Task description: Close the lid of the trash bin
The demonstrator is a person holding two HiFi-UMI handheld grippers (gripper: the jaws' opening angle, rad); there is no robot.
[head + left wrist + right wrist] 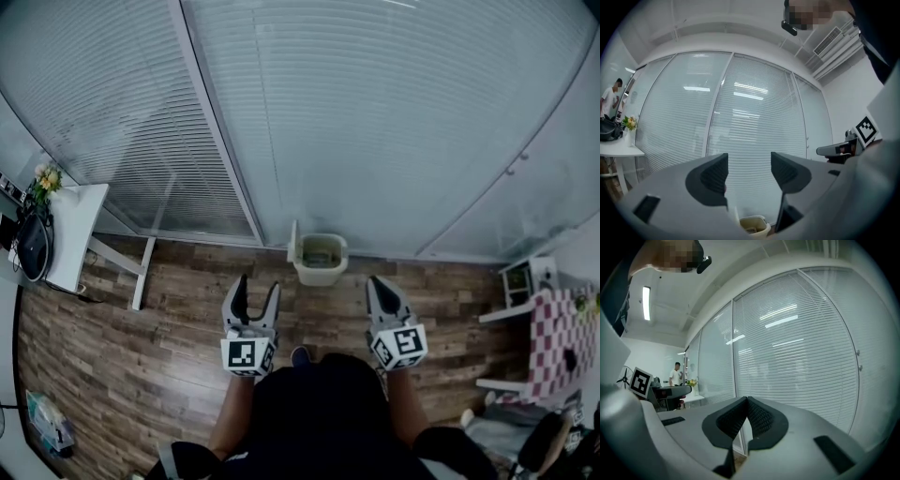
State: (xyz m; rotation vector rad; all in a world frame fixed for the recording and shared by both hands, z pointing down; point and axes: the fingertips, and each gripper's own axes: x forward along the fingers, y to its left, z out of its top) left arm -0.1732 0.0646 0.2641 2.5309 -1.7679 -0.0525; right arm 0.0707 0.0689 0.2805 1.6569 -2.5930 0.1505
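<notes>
On floor (169, 323), trash bin (322, 270) mouth-up, lid (293, 247) upright, left tool (258, 284) wide empty, right tool (377, 283) closed empty

White table (82, 230) with flowers (45, 178)

1. Left gripper (258, 284) and right gripper (376, 282): grey shells tapering to dark, pointed jaws.
2. Black ribbed pads (714, 176) line the jaws.
3. Each carries a white cube (248, 356) with black square markers.
4. The person wears a dark top (323, 417).
</notes>
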